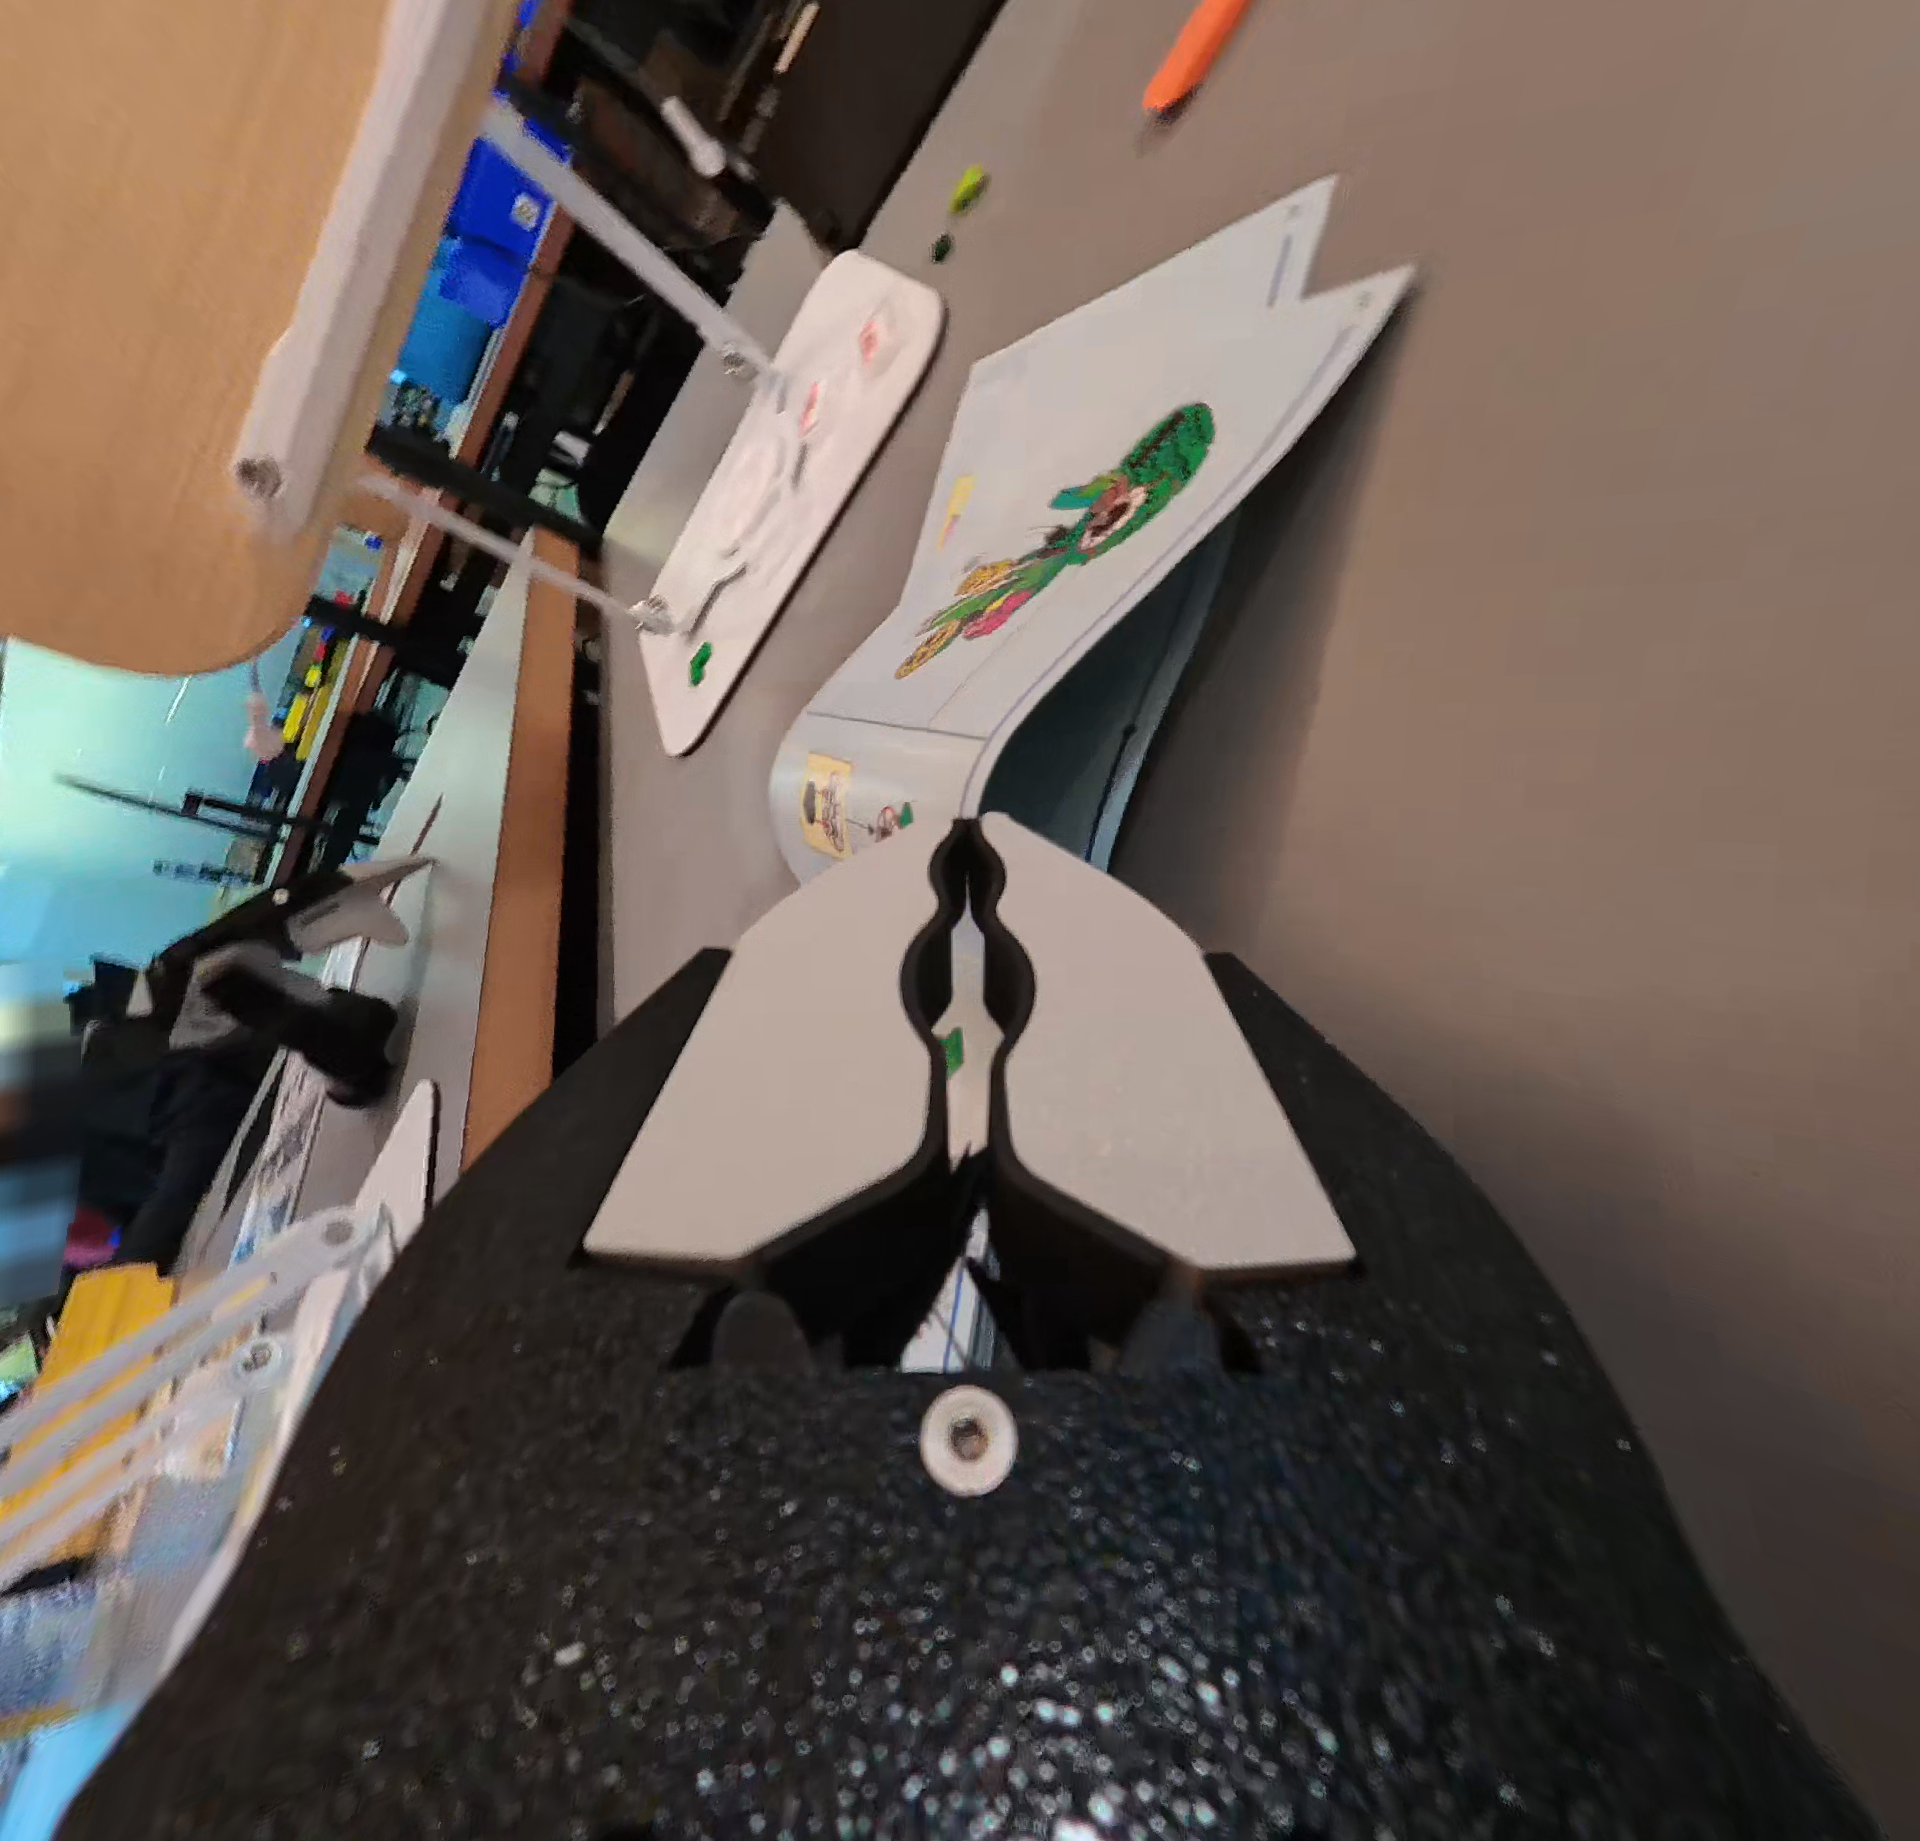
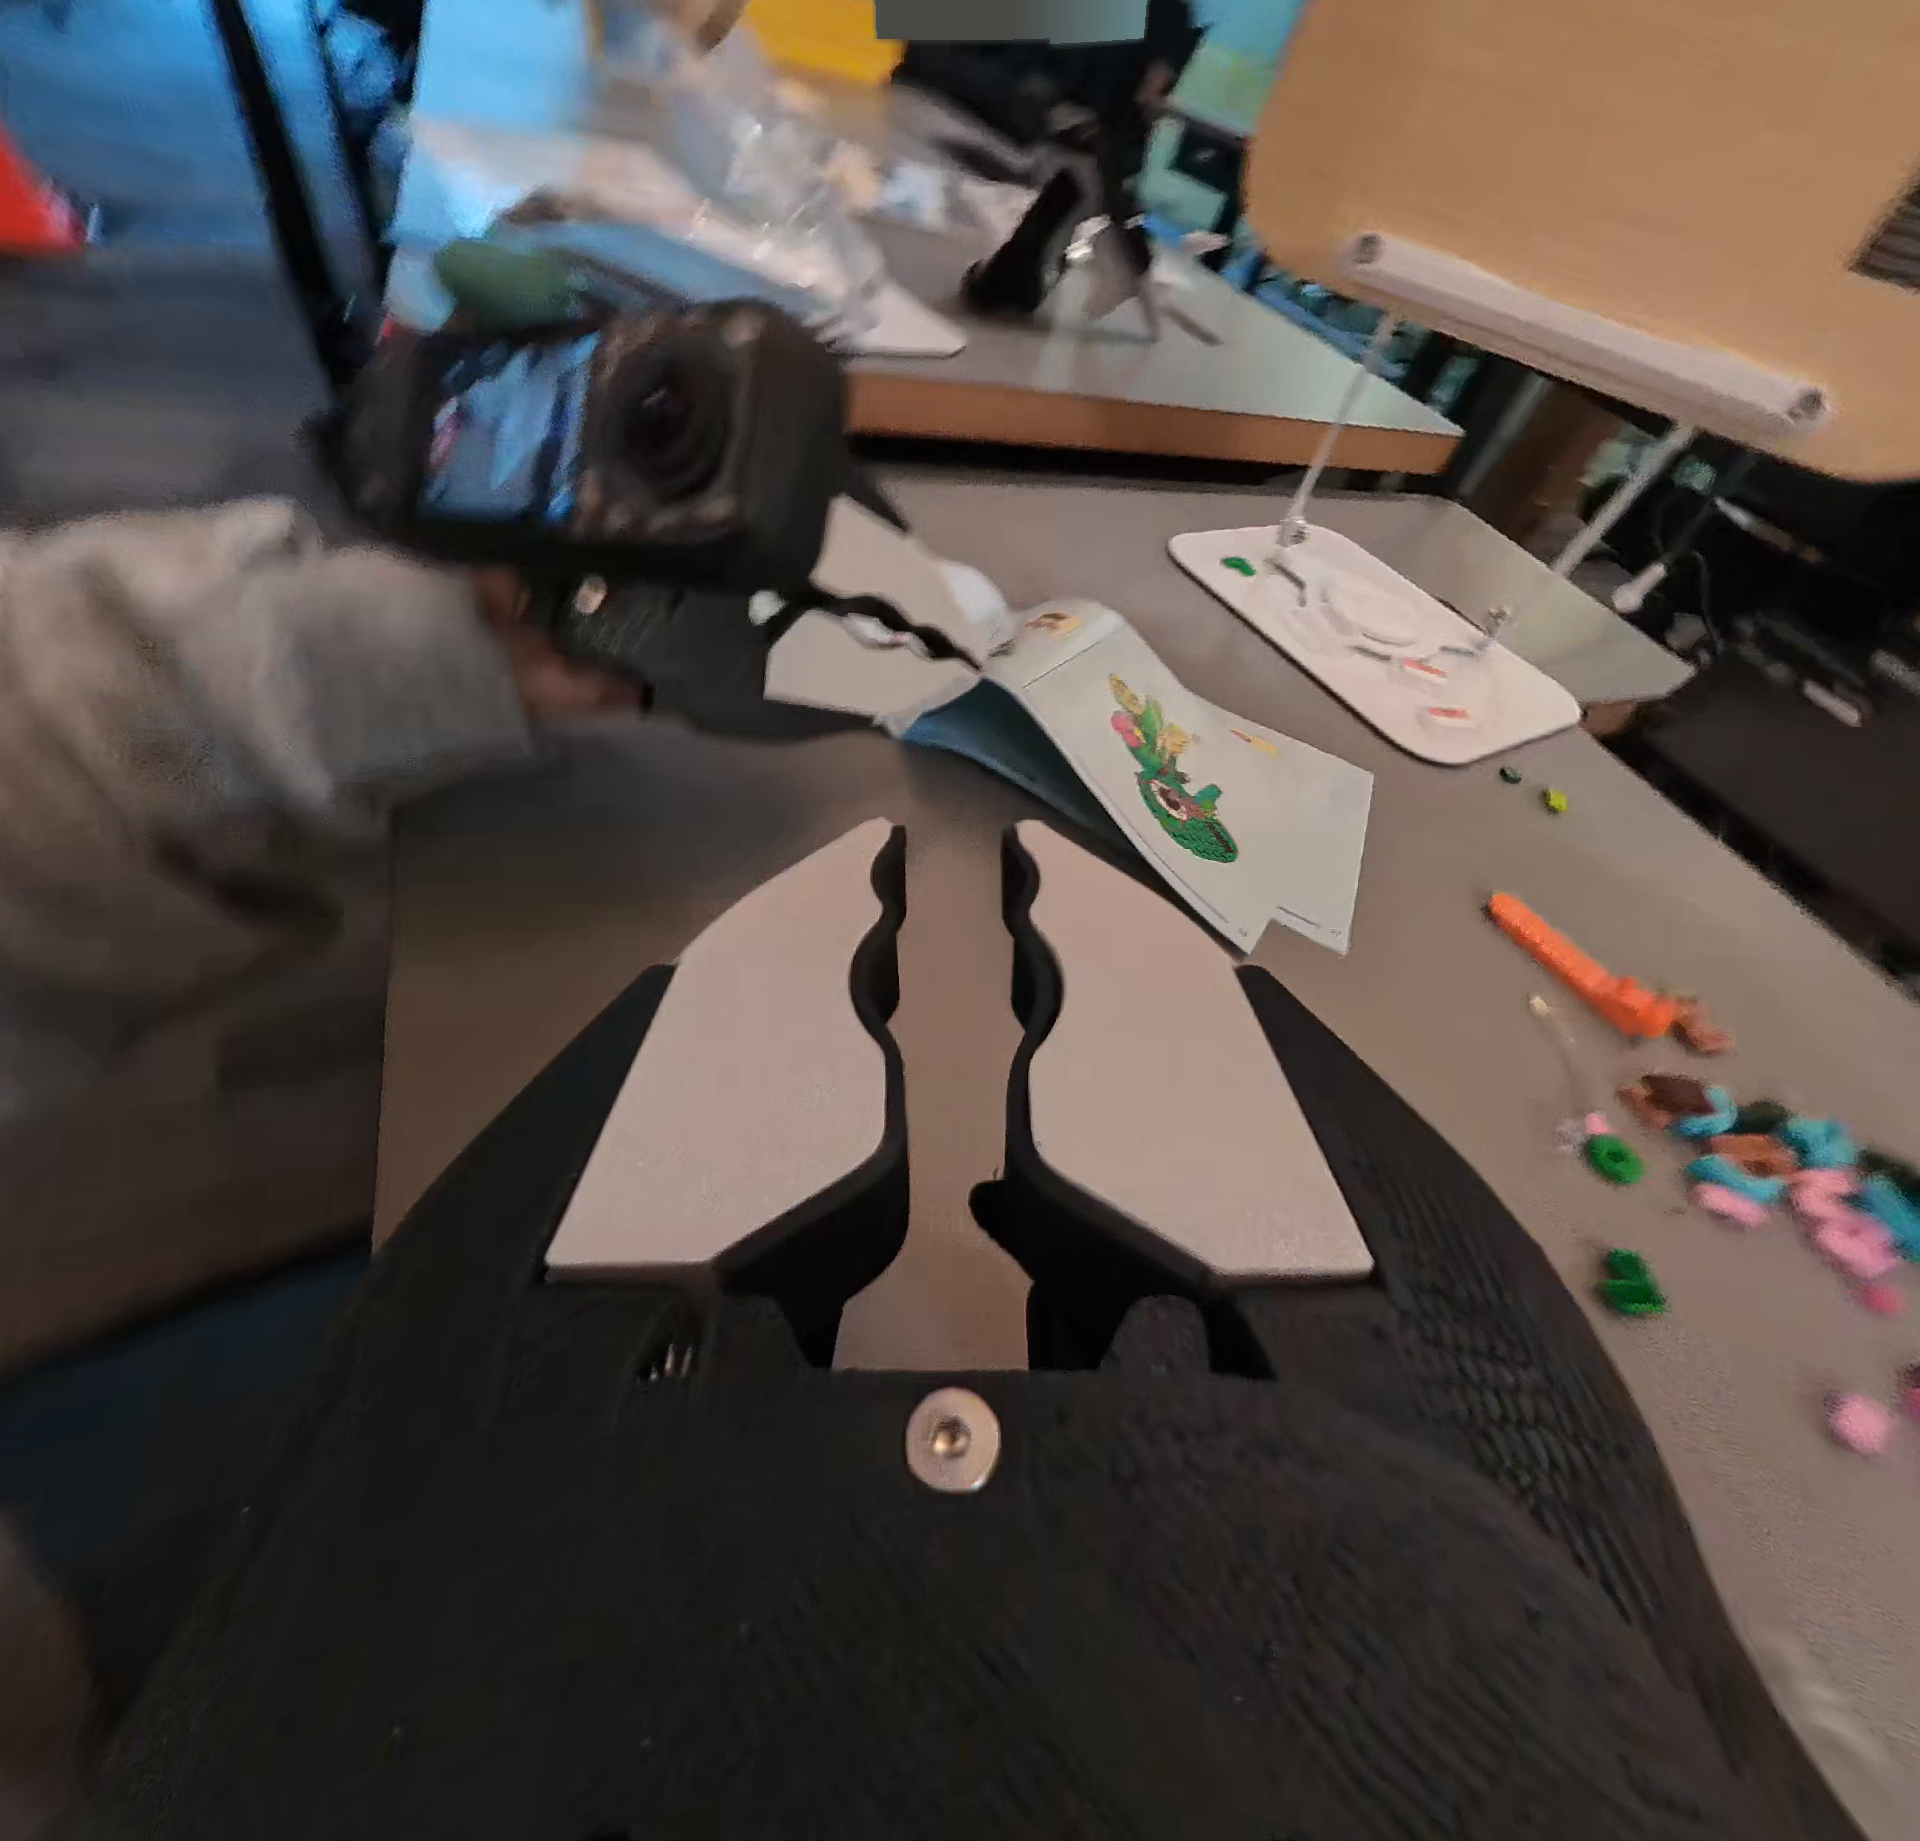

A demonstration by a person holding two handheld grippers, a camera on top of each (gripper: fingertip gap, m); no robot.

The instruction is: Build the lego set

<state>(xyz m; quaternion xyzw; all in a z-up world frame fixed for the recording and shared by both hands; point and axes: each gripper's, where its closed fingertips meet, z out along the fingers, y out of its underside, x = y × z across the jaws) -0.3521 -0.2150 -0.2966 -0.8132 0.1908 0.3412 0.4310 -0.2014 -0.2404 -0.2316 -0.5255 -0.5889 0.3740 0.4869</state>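
From the right wrist view alone, the left claw (image 2: 982, 664) is seen from outside, under its camera (image 2: 623, 430), clenched on the lifted pages of the booklet (image 2: 1195, 783). The left wrist view shows only its own fingertips (image 1: 961, 841) meeting on the page edge, the booklet (image 1: 1091, 544) curling up off the grey surface (image 1: 1610, 856). The right claw (image 2: 951, 846) hangs released, bare surface between its fingers, just beside the booklet's near edge. Farther right lie an orange tool (image 2: 1579, 965) and loose coloured bricks (image 2: 1787, 1157); the white base plate (image 2: 1382, 638) sits near the far edge.
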